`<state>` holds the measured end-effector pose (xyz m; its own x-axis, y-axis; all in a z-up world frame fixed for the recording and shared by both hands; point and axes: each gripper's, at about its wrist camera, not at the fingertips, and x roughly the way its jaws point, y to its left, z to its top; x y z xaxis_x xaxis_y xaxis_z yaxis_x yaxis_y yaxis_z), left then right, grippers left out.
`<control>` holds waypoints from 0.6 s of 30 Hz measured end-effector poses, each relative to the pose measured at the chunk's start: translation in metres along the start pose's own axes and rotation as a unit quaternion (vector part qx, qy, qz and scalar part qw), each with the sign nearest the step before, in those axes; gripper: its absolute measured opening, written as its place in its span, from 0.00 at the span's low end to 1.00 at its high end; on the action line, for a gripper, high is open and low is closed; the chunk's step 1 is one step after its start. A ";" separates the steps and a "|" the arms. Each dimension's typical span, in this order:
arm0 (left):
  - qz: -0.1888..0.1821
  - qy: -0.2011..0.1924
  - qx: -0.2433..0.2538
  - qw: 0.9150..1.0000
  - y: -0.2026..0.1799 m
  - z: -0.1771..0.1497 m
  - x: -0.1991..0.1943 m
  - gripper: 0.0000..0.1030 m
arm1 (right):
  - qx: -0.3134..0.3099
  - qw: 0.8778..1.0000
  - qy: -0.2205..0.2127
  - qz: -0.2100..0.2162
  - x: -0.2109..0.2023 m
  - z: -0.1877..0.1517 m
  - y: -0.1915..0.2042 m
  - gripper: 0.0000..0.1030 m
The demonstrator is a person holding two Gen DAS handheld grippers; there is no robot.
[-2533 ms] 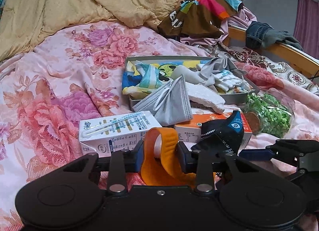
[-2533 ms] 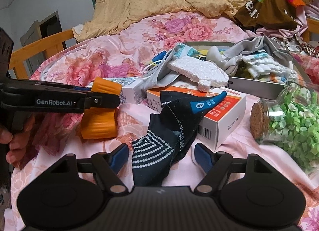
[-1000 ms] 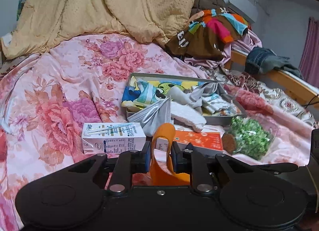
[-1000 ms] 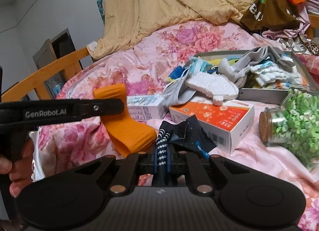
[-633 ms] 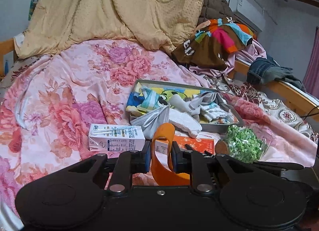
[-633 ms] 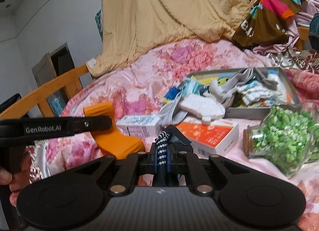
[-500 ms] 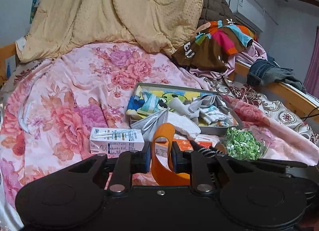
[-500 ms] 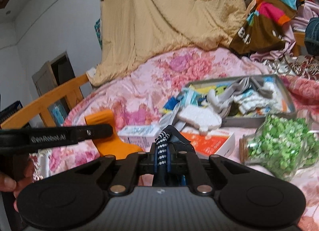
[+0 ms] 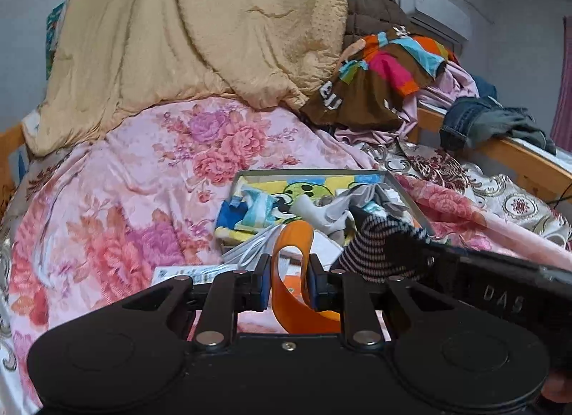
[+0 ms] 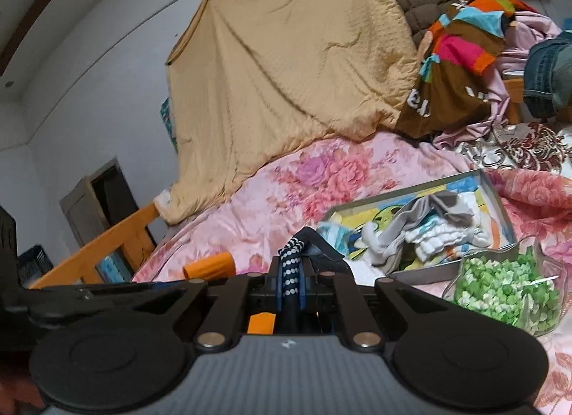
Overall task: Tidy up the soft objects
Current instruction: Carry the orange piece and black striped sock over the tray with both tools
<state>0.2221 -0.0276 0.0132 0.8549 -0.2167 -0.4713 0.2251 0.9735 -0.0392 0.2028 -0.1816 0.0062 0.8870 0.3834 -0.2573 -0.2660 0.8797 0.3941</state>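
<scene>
Floral pink bedspread (image 9: 118,207), tan blanket (image 9: 186,39) behind; left tool (image 9: 286,288) pinching orange sock (image 9: 291,293), right tool (image 10: 290,286) pinching dotted sock (image 10: 291,264).

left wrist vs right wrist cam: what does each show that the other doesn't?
Left wrist only: the white carton lying on the quilt, and the right hand-held gripper's side marked DAS.

Right wrist only: the jar of green bits, the wooden bed rail and the doorway.

Both: the orange sock in the left hand-held gripper, the dark dotted sock in the right hand-held gripper, the cloth-filled tray, the tan blanket.
</scene>
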 end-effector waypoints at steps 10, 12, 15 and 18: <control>-0.018 -0.008 0.015 1.000 -0.020 0.016 0.043 0.21 | -0.009 0.999 -0.021 -0.042 0.020 0.013 -0.027 0.09; -0.025 -0.006 0.015 1.000 -0.020 0.020 0.057 0.21 | -0.028 0.998 -0.029 -0.048 0.031 0.022 -0.029 0.10; -0.036 -0.001 0.035 0.999 -0.020 0.029 0.081 0.21 | -0.055 0.997 -0.038 -0.049 0.051 0.038 -0.037 0.10; -0.045 -0.008 0.032 0.998 -0.015 0.041 0.105 0.21 | -0.076 0.995 -0.048 -0.050 0.074 0.051 -0.050 0.10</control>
<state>0.3273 -0.0680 0.0010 0.8367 -0.3055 -0.4545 0.3310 0.9433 -0.0247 0.3005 -0.2116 0.0127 0.9422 0.2688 -0.1999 -0.2211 0.9474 0.2314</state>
